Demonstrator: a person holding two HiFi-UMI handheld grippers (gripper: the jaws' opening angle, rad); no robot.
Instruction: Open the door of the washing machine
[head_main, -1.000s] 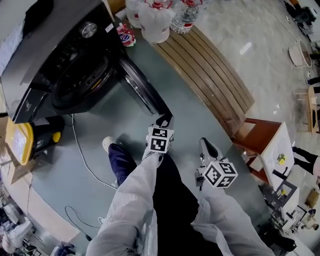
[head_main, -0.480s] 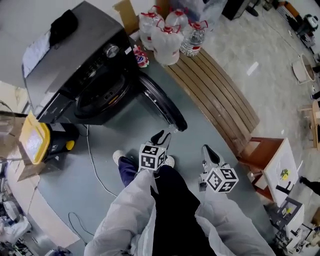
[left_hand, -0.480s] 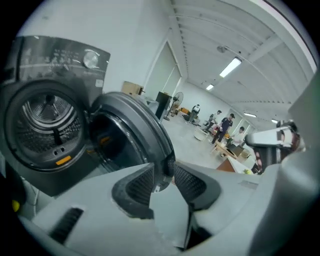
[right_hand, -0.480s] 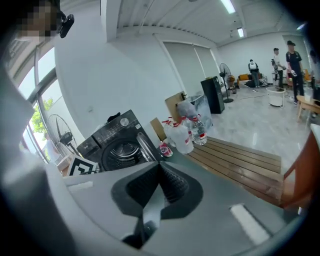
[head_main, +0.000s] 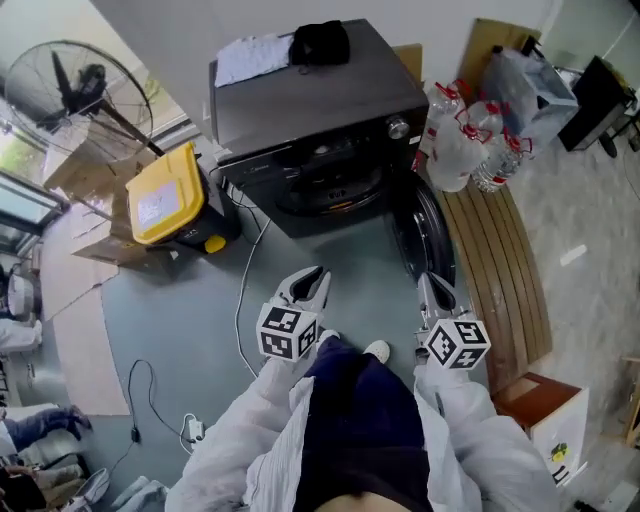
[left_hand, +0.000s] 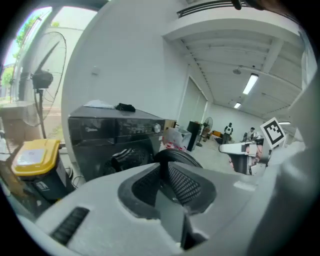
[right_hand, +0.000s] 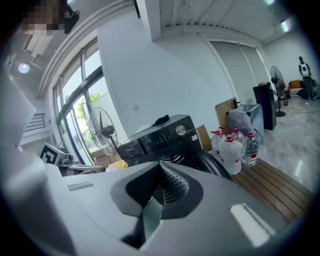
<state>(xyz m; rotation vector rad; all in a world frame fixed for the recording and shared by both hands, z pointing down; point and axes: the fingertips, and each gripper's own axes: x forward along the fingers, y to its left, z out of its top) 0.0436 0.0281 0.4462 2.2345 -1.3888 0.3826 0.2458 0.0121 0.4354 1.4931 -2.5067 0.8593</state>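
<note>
Hanging open right of the drum, upper centre, the door (head_main: 430, 235) of the washing machine (head_main: 320, 110) is judged finished. Left tongs (head_main: 308, 285), just narrowed, and right tongs (head_main: 437, 292), closed, are drawn back empty.

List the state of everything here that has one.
washing machine door, swung open
left gripper, jaws narrowly apart, just been closing, empty
right gripper, jaws together, empty
water bottles, upright, capped
yellow-lidded black box, lid shut
</note>
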